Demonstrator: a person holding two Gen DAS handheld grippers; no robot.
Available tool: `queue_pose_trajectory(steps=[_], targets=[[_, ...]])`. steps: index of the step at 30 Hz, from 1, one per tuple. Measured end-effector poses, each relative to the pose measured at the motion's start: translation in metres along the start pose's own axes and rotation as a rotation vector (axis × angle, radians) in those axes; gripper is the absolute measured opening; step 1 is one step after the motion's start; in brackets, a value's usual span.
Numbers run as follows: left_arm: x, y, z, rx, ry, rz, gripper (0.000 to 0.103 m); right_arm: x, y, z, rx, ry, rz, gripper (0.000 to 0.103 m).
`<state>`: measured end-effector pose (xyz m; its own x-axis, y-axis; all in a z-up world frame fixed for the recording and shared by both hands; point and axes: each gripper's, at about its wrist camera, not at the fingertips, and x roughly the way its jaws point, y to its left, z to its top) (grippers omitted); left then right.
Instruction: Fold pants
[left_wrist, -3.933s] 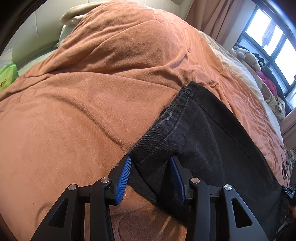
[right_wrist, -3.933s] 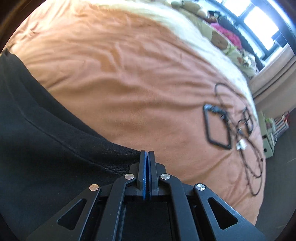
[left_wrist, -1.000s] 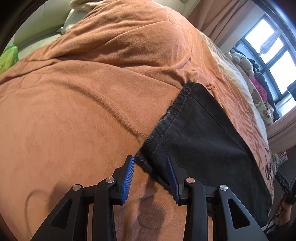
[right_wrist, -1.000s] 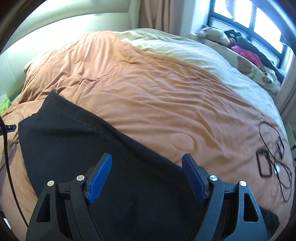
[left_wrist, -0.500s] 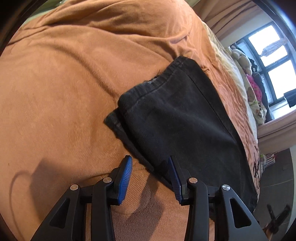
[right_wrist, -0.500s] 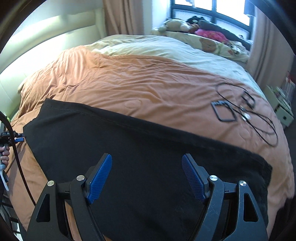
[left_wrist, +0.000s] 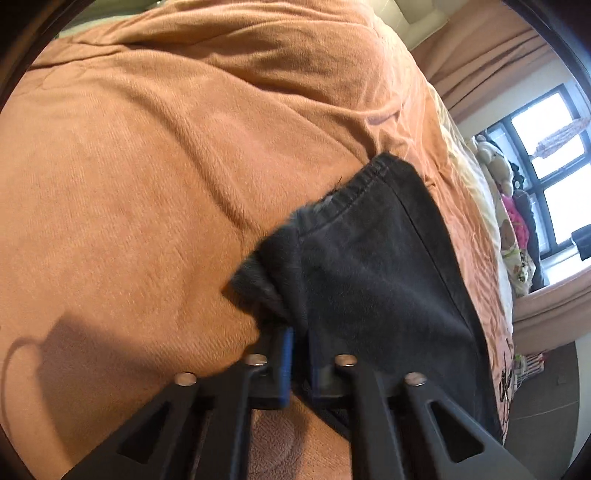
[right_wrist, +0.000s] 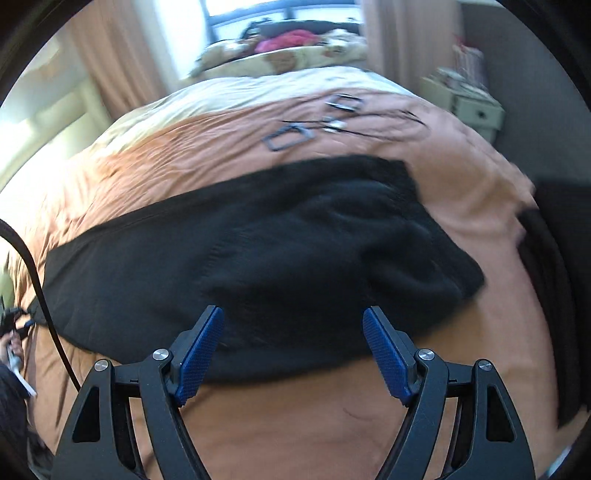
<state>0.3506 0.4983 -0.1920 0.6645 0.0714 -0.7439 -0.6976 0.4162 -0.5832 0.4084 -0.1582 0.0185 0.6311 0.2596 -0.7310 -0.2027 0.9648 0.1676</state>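
Observation:
Black pants (left_wrist: 369, 277) lie flat along an orange blanket on a bed. In the left wrist view the stitched hem end points up the bed, and its near corner is bunched and pinched between the blue pads of my left gripper (left_wrist: 299, 332), which is shut on the cloth. In the right wrist view the pants (right_wrist: 258, 240) stretch across the bed, with their wider end to the right. My right gripper (right_wrist: 292, 312) hovers over their near edge with its jaws wide open and nothing between the pads. That view is blurred.
The orange blanket (left_wrist: 129, 166) covers most of the bed, with a cream sheet beyond. Black cables and small frames (right_wrist: 291, 134) lie past the pants. Soft toys (left_wrist: 491, 158) sit by the window. A white drawer unit (right_wrist: 476, 110) stands off the bed's corner. A hand (right_wrist: 11, 343) shows at the left edge.
My left gripper has shut on the hem corner, which has lifted and bunched. My right gripper, still open, has swept along the pants to their wide end, and its view has rolled.

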Motion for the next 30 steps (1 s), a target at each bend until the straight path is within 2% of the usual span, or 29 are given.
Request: queue_pose_trajectory(steps=[3,6,11,15,19,20,24,30], targets=[[-0.019,0.003,0.011,-0.030,-0.053,-0.048,0.005,-0.008,-0.026,-0.016,0.093,0.006,-0.015,0.077],[-0.031,0.000,0.016,-0.019,-0.088,-0.023,0.005,-0.012,-0.049,-0.028,0.170,0.008,-0.021,0.077],[-0.025,0.001,0.015,-0.022,-0.056,-0.013,0.005,-0.010,-0.081,-0.045,0.307,0.004,0.022,0.077],[-0.017,-0.001,0.011,-0.011,-0.029,-0.010,0.006,-0.004,-0.099,-0.057,0.418,-0.007,0.101,0.077],[-0.009,0.002,0.005,-0.021,0.006,-0.033,0.028,0.005,-0.115,-0.064,0.496,-0.032,0.183,0.077],[-0.007,0.002,0.003,-0.027,0.010,-0.035,0.030,0.007,-0.116,-0.062,0.512,-0.041,0.202,0.077],[0.008,-0.001,-0.009,-0.027,0.048,-0.027,0.030,0.018,-0.124,-0.056,0.570,-0.080,0.254,0.077],[0.016,-0.003,-0.007,-0.033,0.023,-0.041,0.030,0.041,-0.138,-0.052,0.647,-0.118,0.302,0.077]])
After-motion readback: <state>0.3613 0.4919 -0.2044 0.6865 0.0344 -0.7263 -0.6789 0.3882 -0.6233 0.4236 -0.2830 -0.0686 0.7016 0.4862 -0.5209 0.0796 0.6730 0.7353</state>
